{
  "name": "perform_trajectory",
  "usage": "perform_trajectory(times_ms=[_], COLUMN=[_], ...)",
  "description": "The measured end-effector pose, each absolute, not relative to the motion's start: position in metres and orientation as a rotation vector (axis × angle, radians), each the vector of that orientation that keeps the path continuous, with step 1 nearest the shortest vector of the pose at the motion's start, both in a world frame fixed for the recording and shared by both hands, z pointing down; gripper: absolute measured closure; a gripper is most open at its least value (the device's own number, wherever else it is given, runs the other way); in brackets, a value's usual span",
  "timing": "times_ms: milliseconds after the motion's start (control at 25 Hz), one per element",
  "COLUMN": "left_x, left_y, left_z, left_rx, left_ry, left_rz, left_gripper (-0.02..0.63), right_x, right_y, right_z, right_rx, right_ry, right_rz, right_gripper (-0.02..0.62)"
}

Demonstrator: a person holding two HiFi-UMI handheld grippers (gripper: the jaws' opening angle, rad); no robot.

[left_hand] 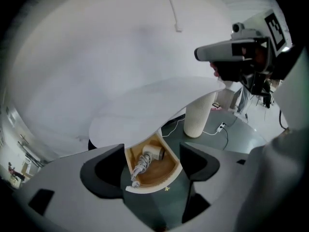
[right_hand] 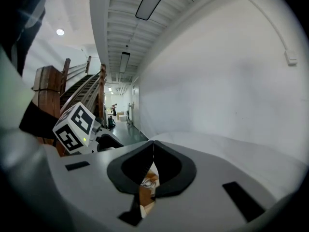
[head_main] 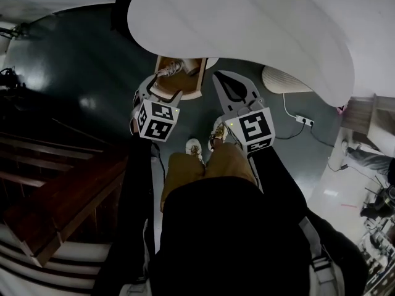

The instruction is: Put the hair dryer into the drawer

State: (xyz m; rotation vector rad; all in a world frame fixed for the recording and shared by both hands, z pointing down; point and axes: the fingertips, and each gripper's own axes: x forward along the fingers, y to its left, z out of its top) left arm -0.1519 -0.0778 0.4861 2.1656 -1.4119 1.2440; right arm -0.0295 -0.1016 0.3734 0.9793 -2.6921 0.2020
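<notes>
Left gripper [left_hand: 150, 167] jaws wide apart, empty, above the open drawer [left_hand: 153, 186]; right gripper [right_hand: 153, 164] jaws pressed together on nothing. Hair dryer [left_hand: 152, 153] lies inside drawer with cord bundled, so placement looks done; drawer juts from under tabletop [left_hand: 145, 105].

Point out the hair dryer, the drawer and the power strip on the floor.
hair dryer [left_hand: 152, 152], left gripper view, on its white body.
drawer [left_hand: 147, 188], left gripper view, on its curved front rim.
power strip [head_main: 304, 121], head view, on its white casing.
</notes>
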Motion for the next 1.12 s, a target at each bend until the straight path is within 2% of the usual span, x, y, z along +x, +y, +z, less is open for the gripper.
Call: perform_trajectory(times_ms=[680,1120], left_x=[-0.102,-0.045], left_y=[-0.017,-0.015], left_z=[0.328,0.244], left_rx=[2.570,2.722], left_ry=[-1.431,-1.553], left_rz=[0.779,0.486], left_gripper=[0.241,0.242], right_x=[0.006,0.039], right_y=[-0.035,-0.039], right_z=[0.305,0.254], right_rx=[1.382,1.394], right_ry=[-2.656,-2.744], right_rz=[0.242,0.146], right_gripper=[0.571,0.569])
